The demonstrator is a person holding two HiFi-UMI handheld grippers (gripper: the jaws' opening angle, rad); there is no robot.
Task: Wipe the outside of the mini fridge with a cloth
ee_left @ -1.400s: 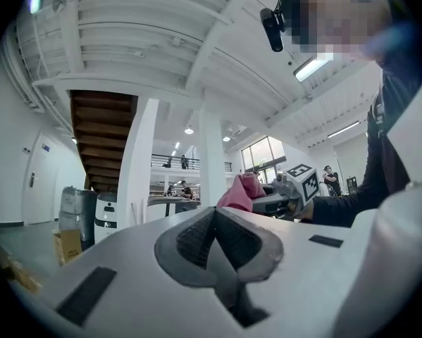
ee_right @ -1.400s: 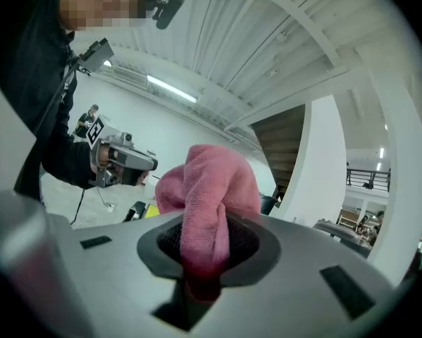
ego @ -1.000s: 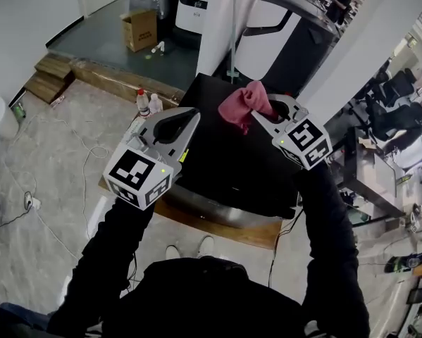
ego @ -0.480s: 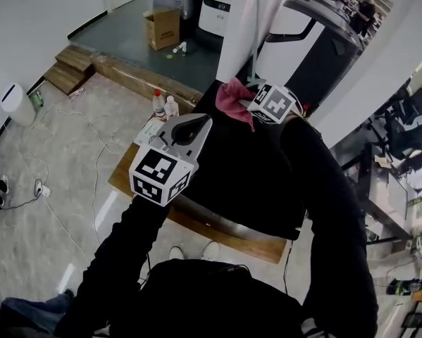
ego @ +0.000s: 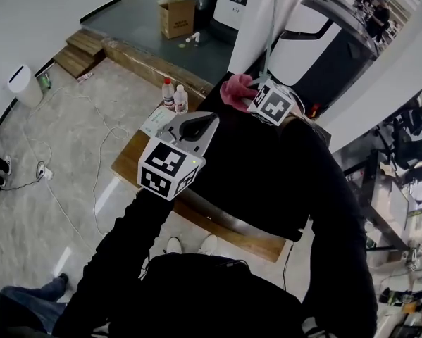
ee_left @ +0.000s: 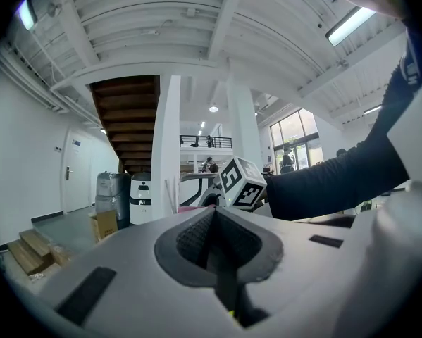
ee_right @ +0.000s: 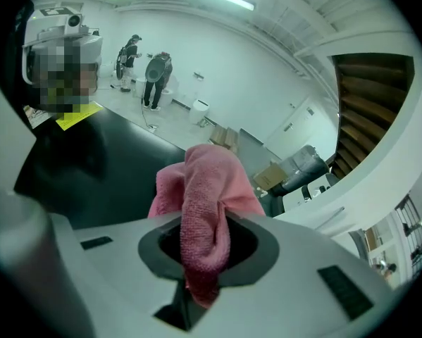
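The black mini fridge (ego: 221, 171) stands below me, its flat top partly hidden by my sleeves. My right gripper (ego: 249, 98) is at the fridge top's far left corner, shut on a bunched pink cloth (ego: 234, 90). In the right gripper view the pink cloth (ee_right: 205, 189) sticks out between the jaws of the right gripper (ee_right: 203, 239) over the dark fridge top (ee_right: 119, 153). My left gripper (ego: 208, 121) hovers over the fridge's left side. The left gripper (ee_left: 215, 215) is shut, with nothing between its jaws.
The fridge rests on a wooden platform (ego: 129, 159). Two small bottles (ego: 174, 94) stand at its far left corner. Cables (ego: 91, 146) trail over the floor. A cardboard box (ego: 177, 16), wooden steps (ego: 84, 46) and white machines (ego: 303, 44) lie beyond.
My right gripper has carried the pink cloth from the right of the fridge top across to its far left corner. The left gripper has stayed shut and shifted little.
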